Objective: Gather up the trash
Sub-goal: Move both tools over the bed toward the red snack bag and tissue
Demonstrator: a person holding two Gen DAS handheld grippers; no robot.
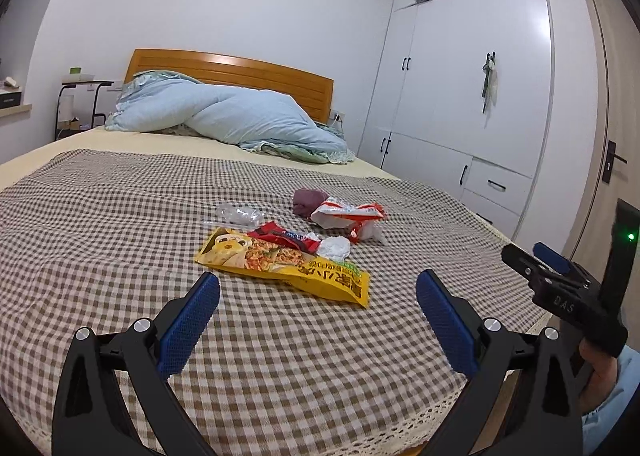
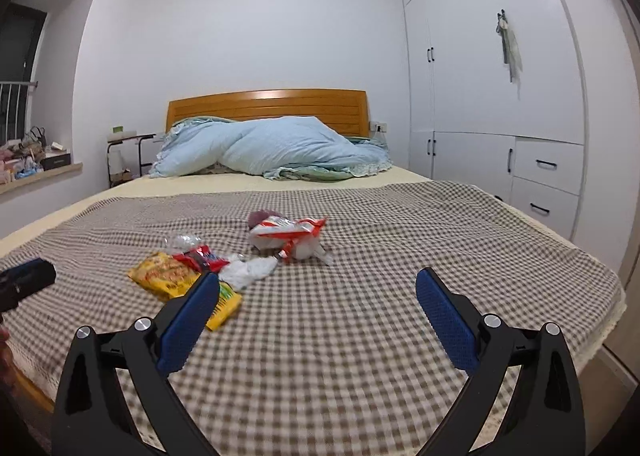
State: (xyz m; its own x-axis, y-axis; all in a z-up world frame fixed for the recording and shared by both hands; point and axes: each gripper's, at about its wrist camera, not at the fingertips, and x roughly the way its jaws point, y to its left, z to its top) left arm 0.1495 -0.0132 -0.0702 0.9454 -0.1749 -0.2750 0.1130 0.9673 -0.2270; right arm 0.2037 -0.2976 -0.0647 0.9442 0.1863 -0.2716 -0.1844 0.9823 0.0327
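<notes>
A yellow snack wrapper (image 1: 282,266) lies just ahead of the spread, empty left claw (image 1: 318,290), long axis slanting left-to-right; the right claw (image 2: 318,290), also spread, sits farther right.

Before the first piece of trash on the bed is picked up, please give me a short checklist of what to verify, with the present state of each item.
1. Left gripper open and empty: ok.
2. Right gripper open and empty: ok.
3. Yellow snack bag lies flat on the checked blanket, nearest the left gripper, nothing on top of most of it: ok.
4. Red wrapper and white crumpled tissue touch the yellow bag's far edge, so they may shift with it: not ok.
5. Red-and-white bag lies apart, farther back: ok.
6. A bin or bag to receive the trash is in view: not ok.
</notes>
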